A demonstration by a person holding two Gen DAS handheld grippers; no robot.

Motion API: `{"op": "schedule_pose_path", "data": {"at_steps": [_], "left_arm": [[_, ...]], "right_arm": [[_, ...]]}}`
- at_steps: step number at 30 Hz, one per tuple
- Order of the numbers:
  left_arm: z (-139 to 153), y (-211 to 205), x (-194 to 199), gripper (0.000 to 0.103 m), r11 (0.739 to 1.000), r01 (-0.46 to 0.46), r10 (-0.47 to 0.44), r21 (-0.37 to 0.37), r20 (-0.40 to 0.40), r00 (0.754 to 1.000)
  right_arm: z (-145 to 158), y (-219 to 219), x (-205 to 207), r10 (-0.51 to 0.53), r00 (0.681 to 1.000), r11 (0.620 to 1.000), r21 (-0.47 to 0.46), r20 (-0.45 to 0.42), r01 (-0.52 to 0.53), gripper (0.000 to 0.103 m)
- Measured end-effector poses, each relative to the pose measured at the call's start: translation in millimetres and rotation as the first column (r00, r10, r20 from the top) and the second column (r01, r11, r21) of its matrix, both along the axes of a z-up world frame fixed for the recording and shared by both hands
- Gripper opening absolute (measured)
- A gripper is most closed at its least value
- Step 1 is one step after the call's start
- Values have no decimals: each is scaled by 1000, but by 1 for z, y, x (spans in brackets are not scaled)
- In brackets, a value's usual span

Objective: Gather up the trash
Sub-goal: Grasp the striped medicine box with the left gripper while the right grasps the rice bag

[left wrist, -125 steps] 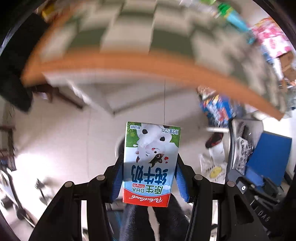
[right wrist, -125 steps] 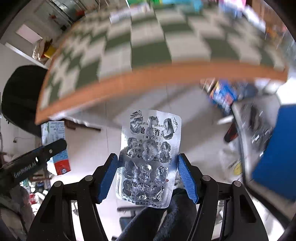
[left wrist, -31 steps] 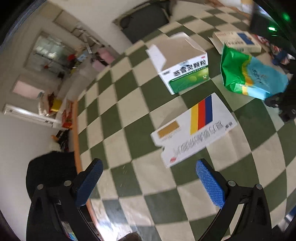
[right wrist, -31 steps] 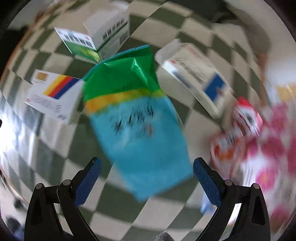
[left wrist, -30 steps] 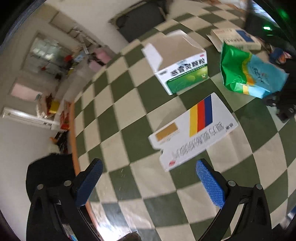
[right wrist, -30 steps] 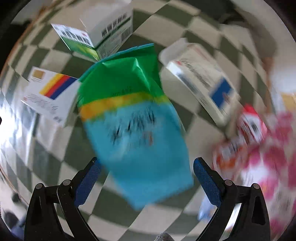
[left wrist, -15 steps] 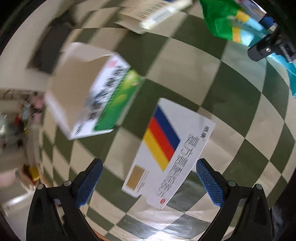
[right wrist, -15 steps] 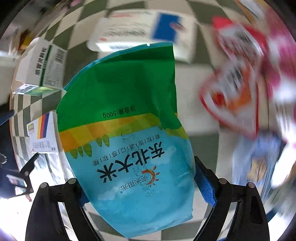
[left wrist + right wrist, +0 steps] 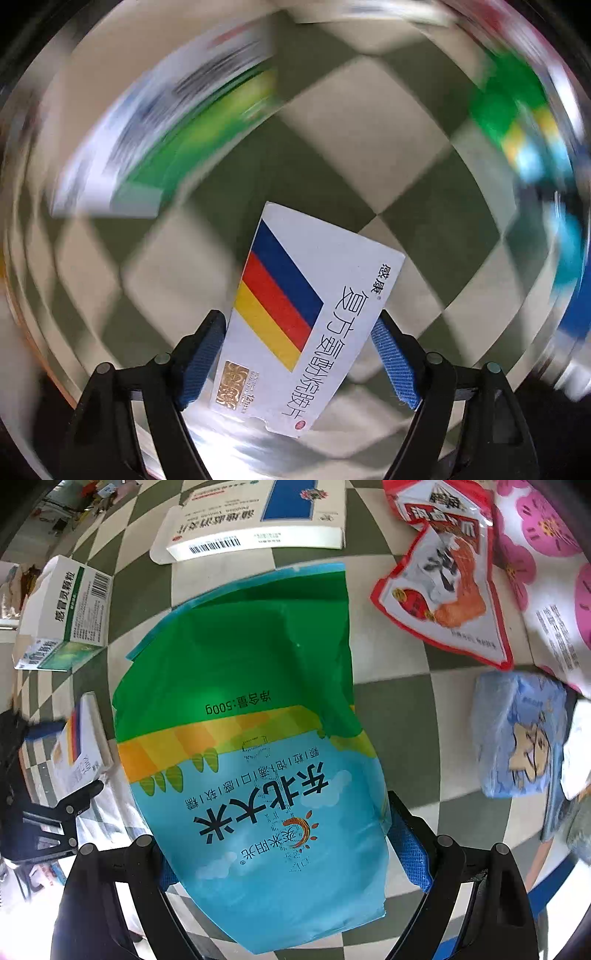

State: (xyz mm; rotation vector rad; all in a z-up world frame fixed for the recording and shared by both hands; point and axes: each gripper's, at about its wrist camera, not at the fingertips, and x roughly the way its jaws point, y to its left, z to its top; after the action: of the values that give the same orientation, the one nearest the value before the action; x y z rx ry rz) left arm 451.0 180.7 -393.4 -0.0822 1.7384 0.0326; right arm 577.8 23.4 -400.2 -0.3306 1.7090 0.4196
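Left wrist view: my left claw (image 9: 297, 341) has just been closing and now pinches the striped white box (image 9: 306, 317) above the checkered surface (image 9: 354, 122).

Right wrist view: my right claw (image 9: 277, 843) sits wide around the rice bag (image 9: 251, 720) lying there, its pads at the bag's edges.

Green-and-white checked tablecloth (image 9: 391, 716) covering the surface, blue cartoon-printed tissue pack (image 9: 517, 738) at 3 o'clock, pink-flowered white wrapper (image 9: 546, 572) at 2 o'clock.

striped carton (image 9: 314, 321): 感康 复方氨酚烷胺片 | rice bag (image 9: 251, 738): 东北大米, 500g
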Motion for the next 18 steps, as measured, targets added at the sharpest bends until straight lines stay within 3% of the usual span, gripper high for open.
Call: {"op": "schedule_pose_path", "data": {"at_steps": [1,2,3,4,5,6,9,11,13,16,18], "left_arm": [[-3,9,-13,79,978,-206,203,-46,-54,978],[-6,15,-25,80,933,-345,336,-101,-92,937],[-9,19,-40,80,870,-476,461,-132,-129,878],[-10,20,-53,80,811,-565,547,-155,-142,825],[-10,18,-62,81,769,-613,597,-184,-138,790],[-8,13,-67,81,760,-622,612,-189,-115,783],[-3,-10,-73,84,810,-561,561,-171,-52,826],[-3,-33,-70,91,877,-461,463,-133,-19,886],[-5,-55,-65,93,923,-375,376,-84,-6,926],[-6,-79,-63,91,944,-330,330,-10,14,944],[-2,-86,-68,79,936,-351,350,15,51,935]], "right_arm": [[-4,-2,-7,-7,1000,1000,-6,-11,7,93],[-6,-3,-9,-12,999,1000,-3,-32,12,94],[-11,-4,-10,-13,998,1000,2,-58,13,95],[-14,-2,-13,-7,997,1000,2,-75,8,96],[-15,0,-16,8,996,1000,6,-86,-7,98],[-15,2,-19,22,996,1000,13,-85,-21,101],[-13,8,-28,75,995,997,28,-67,-73,103],[-12,12,-32,108,992,994,28,-57,-107,103],[-13,18,-39,161,987,987,15,-27,-160,103],[-18,28,-47,207,978,978,-18,18,-207,103],[-23,29,-49,186,981,982,-41,49,-184,103]]}}
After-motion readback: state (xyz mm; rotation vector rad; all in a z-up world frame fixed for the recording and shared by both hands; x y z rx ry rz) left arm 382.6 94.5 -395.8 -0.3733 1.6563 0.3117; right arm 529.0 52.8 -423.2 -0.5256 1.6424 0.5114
